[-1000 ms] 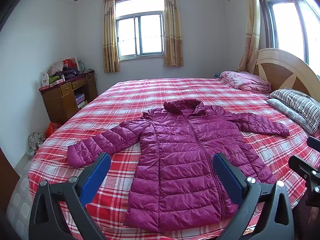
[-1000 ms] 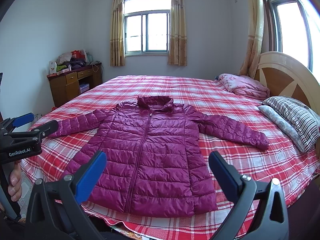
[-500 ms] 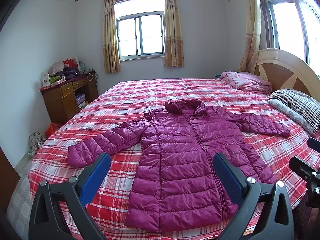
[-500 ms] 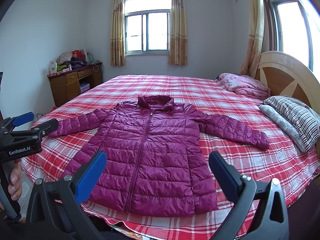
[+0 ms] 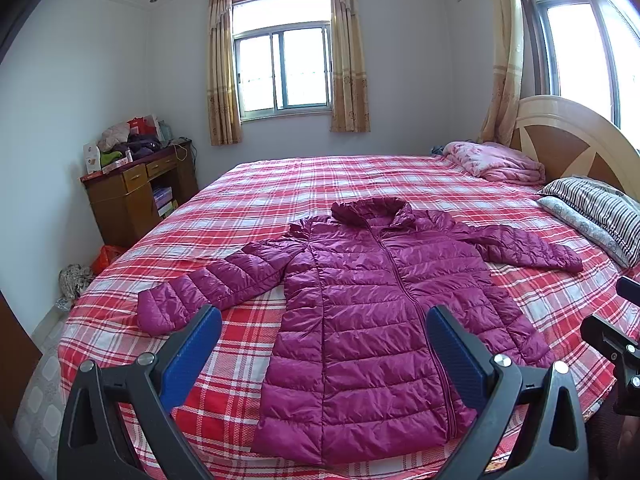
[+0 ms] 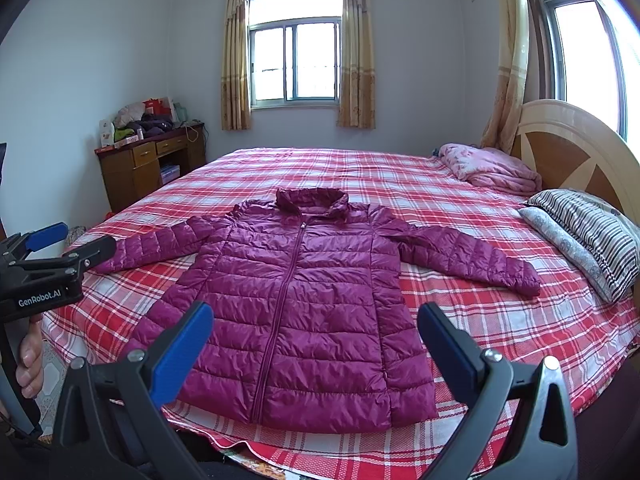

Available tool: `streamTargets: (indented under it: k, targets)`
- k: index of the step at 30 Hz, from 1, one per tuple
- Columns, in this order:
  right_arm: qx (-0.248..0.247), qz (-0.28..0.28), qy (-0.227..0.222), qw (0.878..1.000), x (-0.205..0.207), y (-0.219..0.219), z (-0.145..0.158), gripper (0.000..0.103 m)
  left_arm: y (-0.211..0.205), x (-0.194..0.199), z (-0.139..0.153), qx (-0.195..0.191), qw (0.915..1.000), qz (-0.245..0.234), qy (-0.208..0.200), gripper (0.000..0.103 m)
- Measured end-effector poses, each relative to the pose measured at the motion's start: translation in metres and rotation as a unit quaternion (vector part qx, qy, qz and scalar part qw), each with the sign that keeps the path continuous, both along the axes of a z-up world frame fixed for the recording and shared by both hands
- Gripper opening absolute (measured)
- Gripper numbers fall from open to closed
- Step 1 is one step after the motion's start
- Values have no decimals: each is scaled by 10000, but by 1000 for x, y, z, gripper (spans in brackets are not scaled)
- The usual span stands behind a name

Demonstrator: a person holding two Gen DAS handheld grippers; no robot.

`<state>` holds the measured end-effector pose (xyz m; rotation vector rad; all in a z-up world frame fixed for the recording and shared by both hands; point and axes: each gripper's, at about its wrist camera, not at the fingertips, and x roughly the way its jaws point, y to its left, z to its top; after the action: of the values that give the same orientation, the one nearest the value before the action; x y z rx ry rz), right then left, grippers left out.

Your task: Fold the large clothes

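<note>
A magenta quilted puffer jacket (image 5: 372, 308) lies flat, face up and zipped, on the red plaid bed (image 5: 304, 184), both sleeves spread out, hem toward me. It also shows in the right wrist view (image 6: 296, 304). My left gripper (image 5: 324, 344) is open and empty, held above the near bed edge before the jacket's hem. My right gripper (image 6: 316, 340) is open and empty, likewise short of the hem. The left gripper also shows at the left edge of the right wrist view (image 6: 52, 248).
A folded pink blanket (image 5: 500, 162) and striped pillows (image 5: 596, 212) lie by the wooden headboard (image 5: 576, 140) on the right. A wooden desk (image 5: 136, 192) piled with clutter stands by the left wall. Bags lie on the floor (image 5: 76, 280) beside the bed.
Both views have shifted very slightly; the jacket lies as before and both grippers stay open.
</note>
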<state>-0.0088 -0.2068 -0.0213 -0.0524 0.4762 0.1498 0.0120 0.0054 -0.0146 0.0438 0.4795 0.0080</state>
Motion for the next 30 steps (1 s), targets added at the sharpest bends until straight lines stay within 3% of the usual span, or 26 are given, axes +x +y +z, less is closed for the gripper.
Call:
streamTargets:
  k: [6,14,21,30]
  targets:
    - [-9,-5,14,10000,1,0,0,103,0,1,-1,12,10000,-5,14,102]
    - [245,28,286,9993,24,-11,-23,103,4,22,-16,22,9999,-13,116,102]
    - [770,-432,790,9930,75,-62,-52,103,6,79,-47,103,9991,51,420,102]
    - [1264,-1393,1449,9714,139,-142,-96,99,-13,165,-87,373,9968,-31,705,102]
